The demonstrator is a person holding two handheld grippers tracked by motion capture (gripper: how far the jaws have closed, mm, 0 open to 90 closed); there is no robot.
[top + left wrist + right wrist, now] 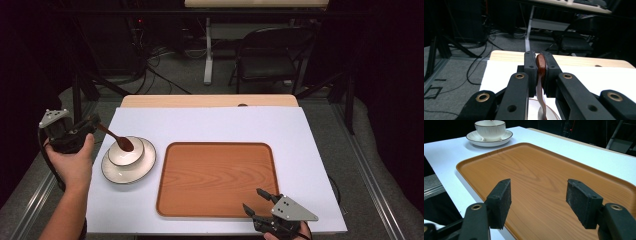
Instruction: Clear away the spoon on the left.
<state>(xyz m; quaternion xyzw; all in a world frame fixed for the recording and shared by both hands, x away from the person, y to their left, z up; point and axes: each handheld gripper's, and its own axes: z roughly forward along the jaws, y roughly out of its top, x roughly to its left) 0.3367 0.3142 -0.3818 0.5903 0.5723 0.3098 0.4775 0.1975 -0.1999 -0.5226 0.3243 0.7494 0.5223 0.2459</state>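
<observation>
High view looks down from above; both gripper views sit low, sharing the bowl [126, 150] [490, 129].

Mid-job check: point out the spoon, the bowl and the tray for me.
spoon [124, 144]: high view, on its brown scoop over the bowl.
bowl [490, 129]: right gripper view, on its white outer wall.
tray [215, 180]: high view, on its bare wooden floor.

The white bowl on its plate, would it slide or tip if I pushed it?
The bowl probably slides on the glazed plate more readily than it tips: it looks low and wide. It seems ceramic, so likely heavy and chippable. The spoon over it might get knocked.
</observation>
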